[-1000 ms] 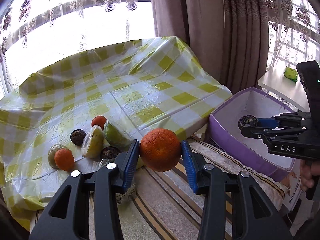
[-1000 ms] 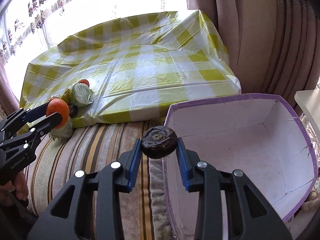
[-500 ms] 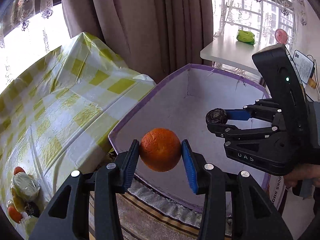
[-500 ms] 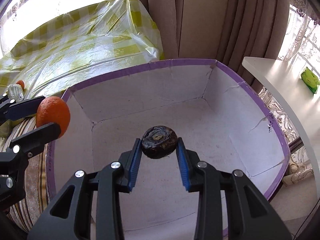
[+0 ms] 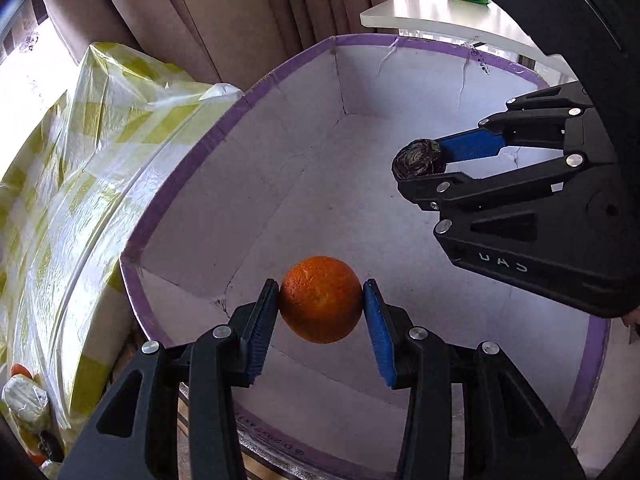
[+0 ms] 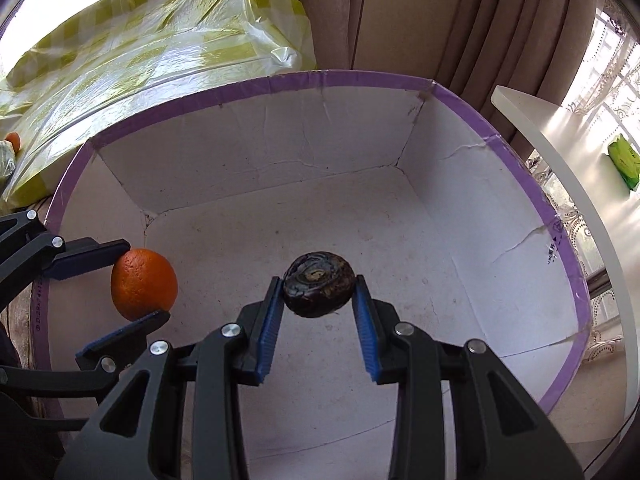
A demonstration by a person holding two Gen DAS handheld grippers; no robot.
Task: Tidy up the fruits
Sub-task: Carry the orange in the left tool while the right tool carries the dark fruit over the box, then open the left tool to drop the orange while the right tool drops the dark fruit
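My left gripper (image 5: 320, 304) is shut on an orange (image 5: 320, 299) and holds it above the near left part of a white box with a purple rim (image 5: 192, 160). My right gripper (image 6: 318, 292) is shut on a dark wrinkled fruit (image 6: 319, 289) and holds it above the middle of the same box (image 6: 280, 80). The orange (image 6: 143, 284) and the left gripper (image 6: 132, 280) show at the left of the right wrist view. The dark fruit (image 5: 418, 158) and the right gripper (image 5: 424, 164) show at the right of the left wrist view.
A table under a yellow-checked plastic cloth (image 5: 80, 152) stands left of the box, with more fruits (image 5: 22, 396) at its near corner. Brown curtains (image 6: 400, 16) hang behind. A white side table (image 6: 560, 128) with a green packet (image 6: 624, 156) stands to the right.
Both grippers have moved from the striped surface beside the cloth-covered table over to the box and further in above its floor, each still holding its fruit.
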